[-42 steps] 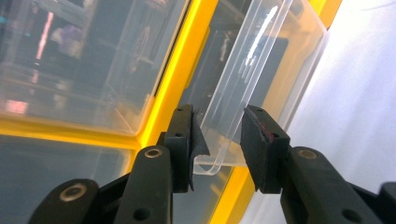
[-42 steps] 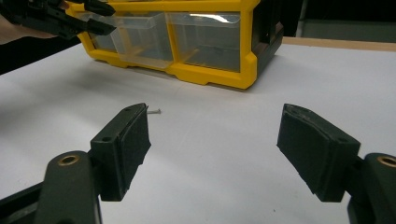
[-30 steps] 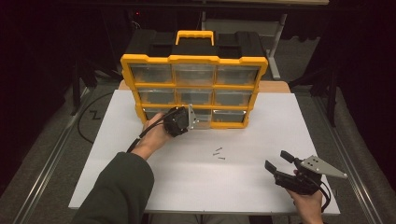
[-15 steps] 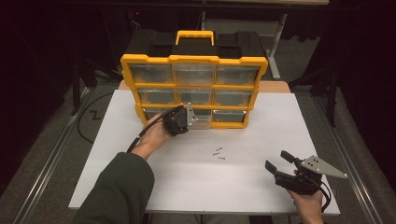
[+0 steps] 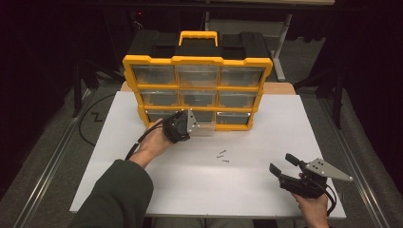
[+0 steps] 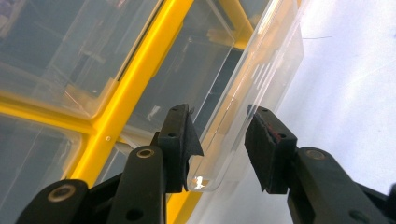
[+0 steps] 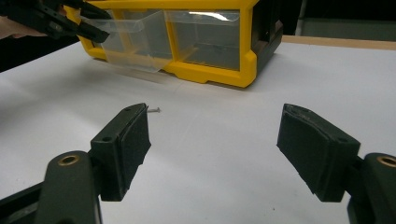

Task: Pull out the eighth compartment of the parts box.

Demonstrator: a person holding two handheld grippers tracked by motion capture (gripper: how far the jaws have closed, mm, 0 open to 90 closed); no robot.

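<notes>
Left fingers straddling clear drawer lip, grasp unclear, right fingers released, high view adds screws

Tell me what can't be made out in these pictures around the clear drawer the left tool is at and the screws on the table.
- Clear plastic drawer, left gripper view: whether the left tool pinches its front lip; a gap shows on one side.
- Drawer contents: glare and see-through walls leave them unreadable.
- Small metal screws, high view: too small to count surely.
- Yellow and black drawer cabinet: bottom middle slot hidden by the hand.
</notes>
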